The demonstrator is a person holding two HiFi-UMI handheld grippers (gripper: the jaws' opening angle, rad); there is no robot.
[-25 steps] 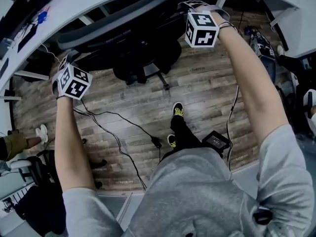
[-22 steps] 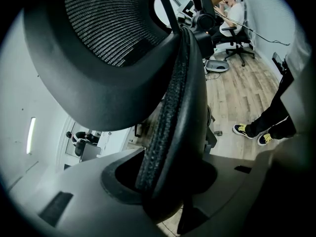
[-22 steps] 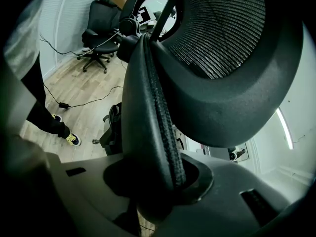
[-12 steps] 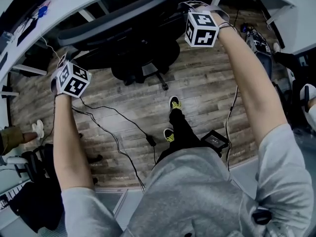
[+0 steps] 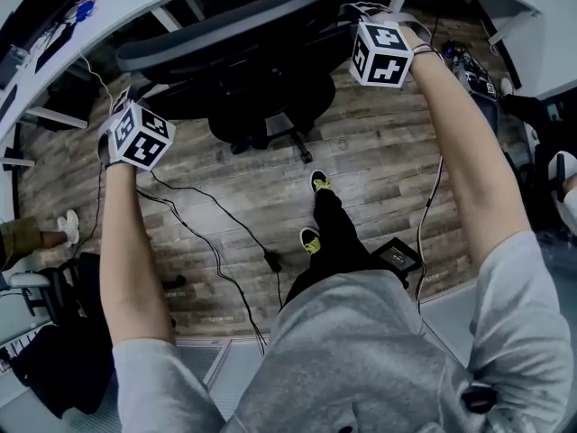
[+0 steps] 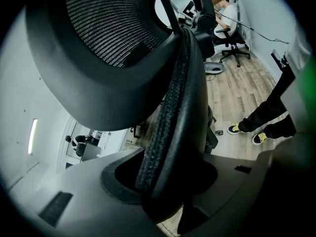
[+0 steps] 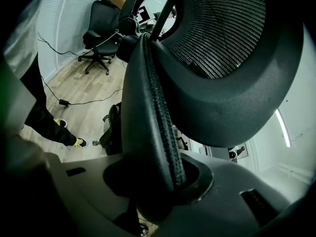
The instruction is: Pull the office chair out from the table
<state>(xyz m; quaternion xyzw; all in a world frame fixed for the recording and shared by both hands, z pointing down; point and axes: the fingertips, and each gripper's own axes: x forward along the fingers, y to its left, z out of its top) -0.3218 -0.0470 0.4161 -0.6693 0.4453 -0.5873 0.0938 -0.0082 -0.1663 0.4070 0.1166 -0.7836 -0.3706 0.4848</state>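
A person stands at the curved edge of a white desk (image 5: 108,7) with a pair of hand-held tongs on a black office chair (image 5: 243,70). The left gripper (image 6: 165,186) is closed on the backrest rim (image 6: 173,107) at the chair's left side. The right gripper (image 7: 153,181) is clamped the same way on the opposite side, and in both gripper views the padded edge fills the gap between the jaws. Neither tong is wide or free; each holds the frame at a middling spread set by the rim's thickness.

The chair sits close in at the desk's edge with its back toward the person and its castor base (image 5: 261,129) on the wooden floor (image 5: 379,161). The grasp is made on both sides, so the step in hand appears to be the pull itself, with most of the chair's way out from the desk left to go.

The next move calls for an even draw from both arms straight back toward the person's feet (image 5: 322,183), with the grips firm enough that the rim does not slide through the pads. It also calls for care over the loose cables (image 5: 207,242) trailing across the floor just behind the castors, where a wheel or a backward step could catch
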